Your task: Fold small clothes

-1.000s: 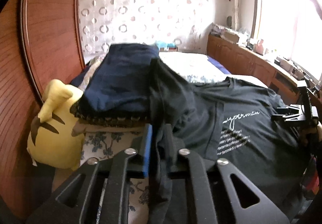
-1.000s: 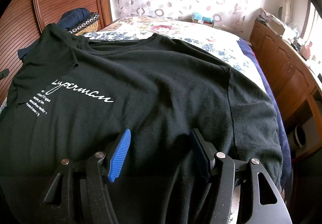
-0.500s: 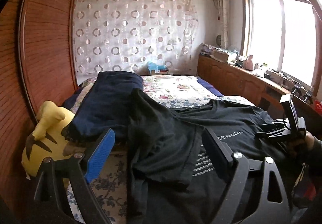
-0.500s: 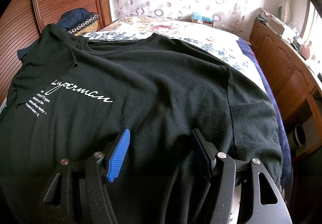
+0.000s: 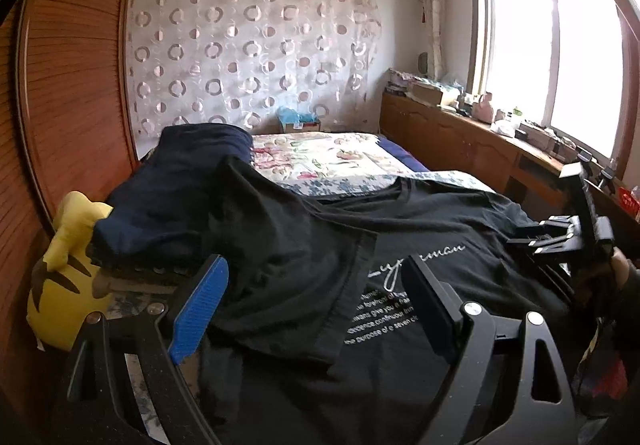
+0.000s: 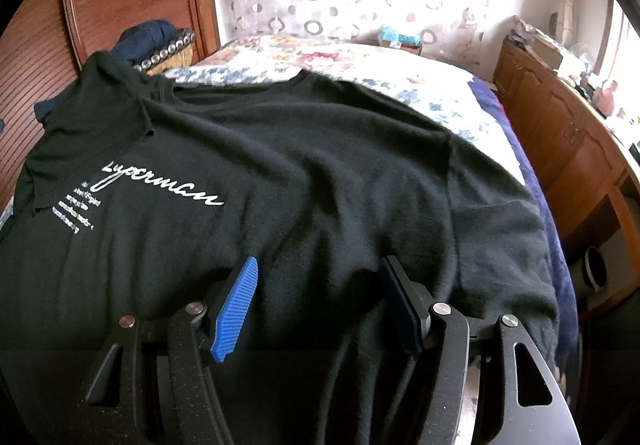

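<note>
A black T-shirt (image 5: 440,221) with white lettering lies spread front-up on the bed. Its left sleeve (image 5: 288,285) is folded inward over the chest and covers part of the print. My left gripper (image 5: 312,305) stands wide open just short of that sleeve, and its pads touch nothing. In the right wrist view the T-shirt (image 6: 320,165) fills the frame, with the folded sleeve (image 6: 92,117) at far left. My right gripper (image 6: 320,309) is open over the shirt's lower part, with cloth lying between its fingers, unpinched. The right gripper (image 5: 560,237) also shows at the shirt's right side.
A yellow plush toy (image 5: 64,285) and a navy folded pile (image 5: 180,185) sit at the left by the wooden panel (image 5: 72,105). The floral bedspread (image 5: 320,161) stretches beyond the shirt. A wooden cabinet (image 6: 580,149) runs along the right, and a hand (image 5: 616,269) holds the right gripper.
My left gripper was shut on the sleeve; it has let go, opened wide and drawn back. The sleeve now lies folded on the shirt front. The right gripper has not moved.
</note>
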`<state>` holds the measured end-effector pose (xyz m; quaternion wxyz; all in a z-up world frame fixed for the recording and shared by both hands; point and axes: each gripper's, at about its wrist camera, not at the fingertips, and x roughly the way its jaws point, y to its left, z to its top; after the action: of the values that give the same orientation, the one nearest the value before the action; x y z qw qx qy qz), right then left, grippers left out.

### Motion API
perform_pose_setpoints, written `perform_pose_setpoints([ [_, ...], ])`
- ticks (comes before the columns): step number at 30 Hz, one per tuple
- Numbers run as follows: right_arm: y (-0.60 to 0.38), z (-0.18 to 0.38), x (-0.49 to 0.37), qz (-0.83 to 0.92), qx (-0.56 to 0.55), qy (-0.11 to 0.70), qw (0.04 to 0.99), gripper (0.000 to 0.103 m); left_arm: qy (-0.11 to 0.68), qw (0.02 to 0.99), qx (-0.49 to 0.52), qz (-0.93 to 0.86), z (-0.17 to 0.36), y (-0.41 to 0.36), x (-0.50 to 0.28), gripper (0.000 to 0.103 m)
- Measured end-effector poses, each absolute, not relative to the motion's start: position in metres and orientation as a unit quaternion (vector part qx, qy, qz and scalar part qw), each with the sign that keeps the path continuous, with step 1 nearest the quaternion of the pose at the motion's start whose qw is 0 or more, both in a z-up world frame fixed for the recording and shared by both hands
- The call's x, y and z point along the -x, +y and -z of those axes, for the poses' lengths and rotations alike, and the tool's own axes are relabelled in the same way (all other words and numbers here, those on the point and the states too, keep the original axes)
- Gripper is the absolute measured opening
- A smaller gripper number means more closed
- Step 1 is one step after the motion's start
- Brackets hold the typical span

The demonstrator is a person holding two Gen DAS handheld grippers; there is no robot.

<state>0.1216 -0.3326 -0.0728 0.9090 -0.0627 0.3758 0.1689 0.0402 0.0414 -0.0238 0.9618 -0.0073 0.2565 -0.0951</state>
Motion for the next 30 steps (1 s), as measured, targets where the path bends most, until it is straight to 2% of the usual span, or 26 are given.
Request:
perform_pose_setpoints([
  [6, -0.387, 0.06, -0.099, -0.129, 0.034, 0.348, 0.928, 0.065, 0.269, 0.956, 0.0, 0.116, 0.032, 0.021, -0.041, 0.089],
  [14, -0.47, 0.069, -0.092, -0.073, -0.02, 0.356, 0.931, 0.065, 0.284, 0.949, -0.007, 0.14, 0.04, -0.005, -0.041, 0.089],
  [30, -0.509, 0.097, -0.114, -0.08, -0.082, 0.408, 0.906, 0.061, 0.313, 0.935, -0.019, 0.164, 0.055, -0.028, -0.039, 0.089],
])
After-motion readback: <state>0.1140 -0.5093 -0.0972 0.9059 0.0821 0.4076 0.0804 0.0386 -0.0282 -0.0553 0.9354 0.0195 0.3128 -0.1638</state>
